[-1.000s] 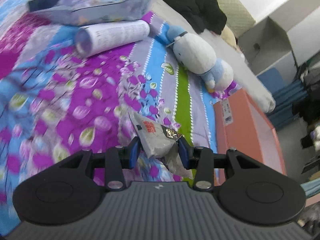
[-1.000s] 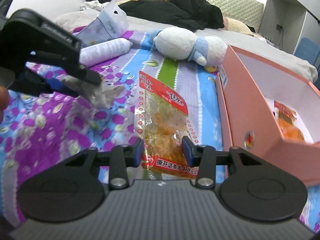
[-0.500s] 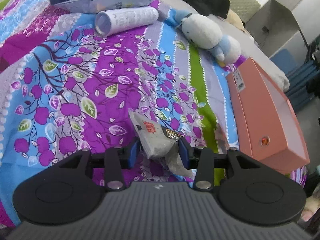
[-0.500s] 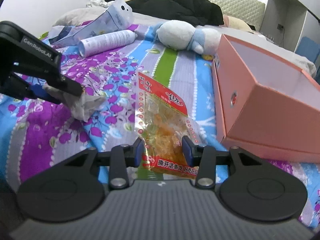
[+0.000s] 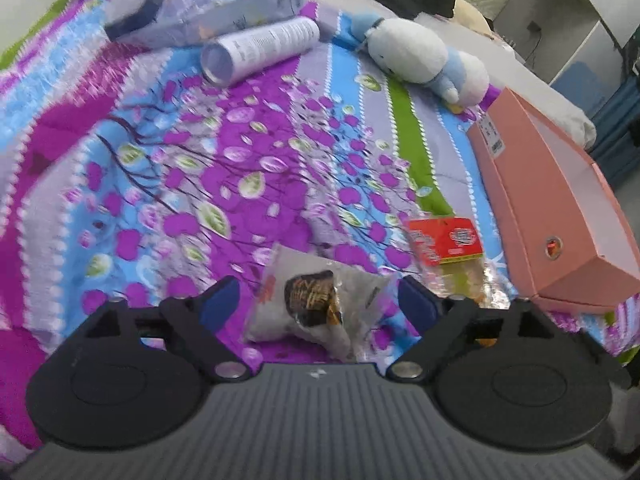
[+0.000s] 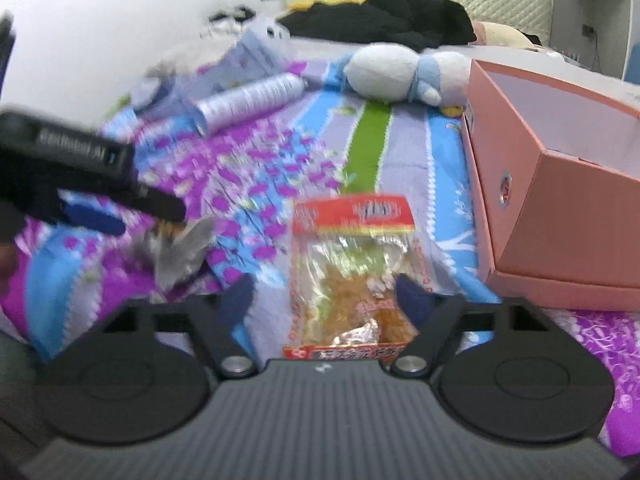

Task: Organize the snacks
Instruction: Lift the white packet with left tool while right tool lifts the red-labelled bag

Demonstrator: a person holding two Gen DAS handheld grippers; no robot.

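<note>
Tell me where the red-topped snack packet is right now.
The red-topped snack packet lies on the bedspread between the right gripper's open jaws, left of the pink box, with the grey packet to its left.

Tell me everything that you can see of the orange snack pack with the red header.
The snack pack is a flat, clear plastic pouch with a red printed header, a red strip at its bottom and orange-yellow food inside. It lies on the flowered bedspread, beside the pink box but apart from it. It sits between the fingers of the right gripper, whose jaws have just been opening; neither pad presses it.
</note>
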